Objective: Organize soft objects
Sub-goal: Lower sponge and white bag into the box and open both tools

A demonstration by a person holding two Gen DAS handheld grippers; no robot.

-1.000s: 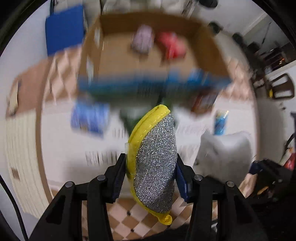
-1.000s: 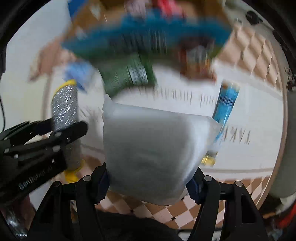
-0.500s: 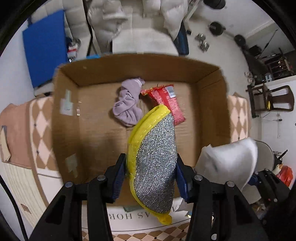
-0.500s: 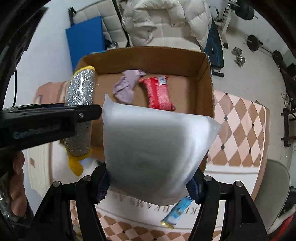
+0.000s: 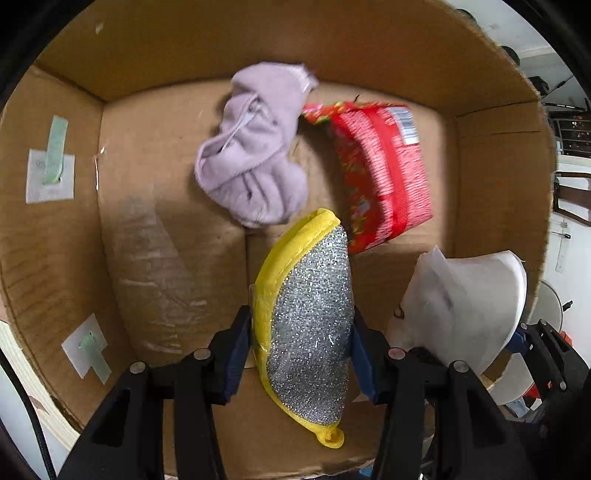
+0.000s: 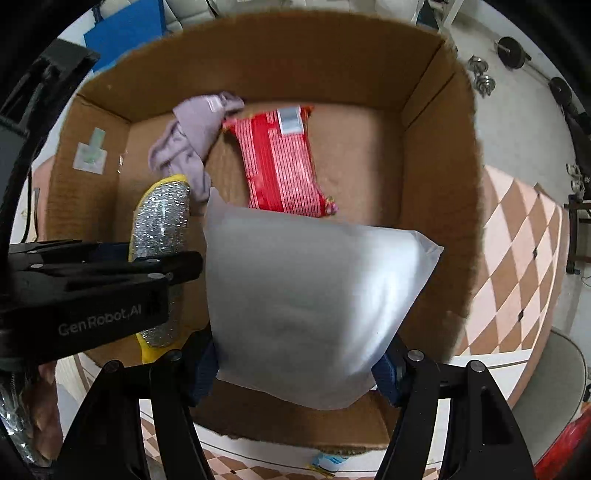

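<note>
My left gripper (image 5: 301, 354) is shut on a yellow-edged silver scouring sponge (image 5: 310, 325) and holds it over the floor of an open cardboard box (image 5: 166, 240). My right gripper (image 6: 295, 369) is shut on a white soft pouch (image 6: 306, 302), also over the box (image 6: 436, 184); the pouch shows at the right in the left wrist view (image 5: 465, 306). In the box lie a crumpled lilac cloth (image 5: 255, 147) (image 6: 192, 136) and a red snack packet (image 5: 380, 173) (image 6: 280, 162). The sponge (image 6: 162, 218) and left gripper (image 6: 110, 280) show left in the right wrist view.
The box walls rise on all sides (image 5: 258, 40). A checkered tan and white floor (image 6: 517, 251) lies right of the box. A blue mat (image 6: 122, 33) stands behind it. A blue tube (image 6: 327, 461) lies in front of the box.
Both grippers moved forward and down from over the table into the box, keeping the sponge and the pouch in their grip. The box contents now look much closer.
</note>
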